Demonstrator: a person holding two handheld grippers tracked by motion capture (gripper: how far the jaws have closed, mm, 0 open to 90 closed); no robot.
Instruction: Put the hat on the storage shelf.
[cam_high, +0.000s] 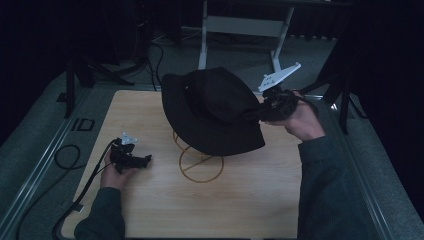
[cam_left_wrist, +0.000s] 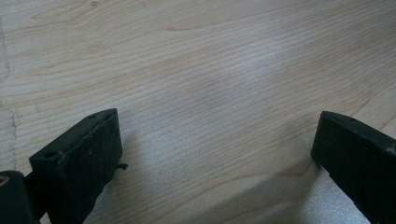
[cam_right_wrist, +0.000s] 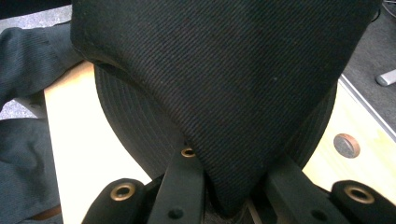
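A black brimmed hat (cam_high: 210, 110) hangs tilted above a gold wire stand (cam_high: 200, 167) on the wooden table (cam_high: 240, 200). My right gripper (cam_high: 257, 114) is at the hat's right side, shut on its fabric. In the right gripper view both jaws pinch a fold of the hat (cam_right_wrist: 224, 70) at the right gripper (cam_right_wrist: 229, 196). My left gripper (cam_high: 145, 161) rests low at the table's left, well apart from the hat. In the left gripper view the left gripper (cam_left_wrist: 215, 154) is open, with bare wood (cam_left_wrist: 210, 70) between its jaws.
A grey metal frame (cam_high: 240, 25) stands on the floor behind the table. Cables (cam_high: 65, 155) lie on the floor at the left, and dark tripod legs (cam_high: 75, 80) flank the table. A round brown plug (cam_right_wrist: 346, 145) sits in the tabletop near the edge.
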